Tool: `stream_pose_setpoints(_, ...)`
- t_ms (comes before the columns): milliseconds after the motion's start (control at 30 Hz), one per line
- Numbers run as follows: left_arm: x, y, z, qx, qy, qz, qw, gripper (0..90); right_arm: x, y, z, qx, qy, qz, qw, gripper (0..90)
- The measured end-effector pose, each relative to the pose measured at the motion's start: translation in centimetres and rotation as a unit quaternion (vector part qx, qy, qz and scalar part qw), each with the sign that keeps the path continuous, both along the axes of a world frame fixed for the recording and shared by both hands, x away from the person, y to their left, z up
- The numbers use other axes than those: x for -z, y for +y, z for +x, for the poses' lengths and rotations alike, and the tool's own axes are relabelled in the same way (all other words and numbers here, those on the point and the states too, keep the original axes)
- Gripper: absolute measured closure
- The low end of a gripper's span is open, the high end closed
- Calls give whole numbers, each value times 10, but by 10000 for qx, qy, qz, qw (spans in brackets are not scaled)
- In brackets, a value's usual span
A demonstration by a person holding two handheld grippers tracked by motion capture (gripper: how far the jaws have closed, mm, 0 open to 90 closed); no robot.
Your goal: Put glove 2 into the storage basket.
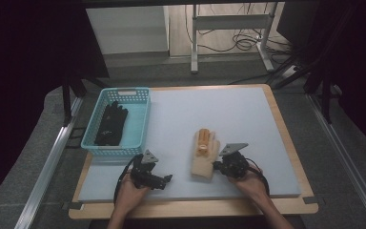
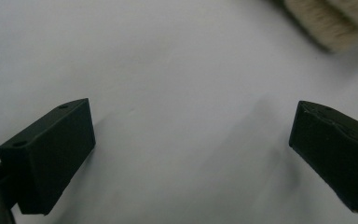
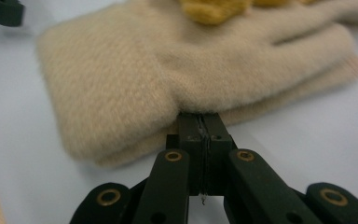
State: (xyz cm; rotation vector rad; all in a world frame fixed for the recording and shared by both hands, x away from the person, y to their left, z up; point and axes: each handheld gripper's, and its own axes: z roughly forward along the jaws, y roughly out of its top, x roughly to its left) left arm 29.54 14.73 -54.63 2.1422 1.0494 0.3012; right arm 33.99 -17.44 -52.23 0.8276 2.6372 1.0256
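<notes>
A fuzzy beige glove lies flat on the pale mat, with a yellow piece on its finger end. My right gripper sits at the glove's right edge near the cuff. Its jaws are shut and the fabric puckers at their tips. My left gripper rests low over the bare mat left of the glove, with open jaws and nothing between them. The glove's cuff shows blurred at the top right of the left gripper view.
A light blue basket stands at the mat's left side with a black glove inside. The pale mat lies on a wooden table whose edge runs along the front. Beyond the table stand a metal frame and cables.
</notes>
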Motion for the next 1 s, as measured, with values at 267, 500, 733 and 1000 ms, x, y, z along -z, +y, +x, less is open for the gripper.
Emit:
stream_pose_setpoints(267,1,6,-1,42,-5,40,10000,8,4,45,1,-254,-48,31,9997,862)
stream_pose_setpoints(500,1,6,0,39,-30,55,10000,8,0,23,2,-62,-98,-80,9999,694)
stream_pose_setpoints(733,1,0,0,-51,-36,325,9995,0,-3,-37,13,682,-287,-217,9970,410)
stream_pose_setpoints(1000,-5,-8,4,11,-2,252,9997,0,0,-100,23,1792,-650,-362,9810,141)
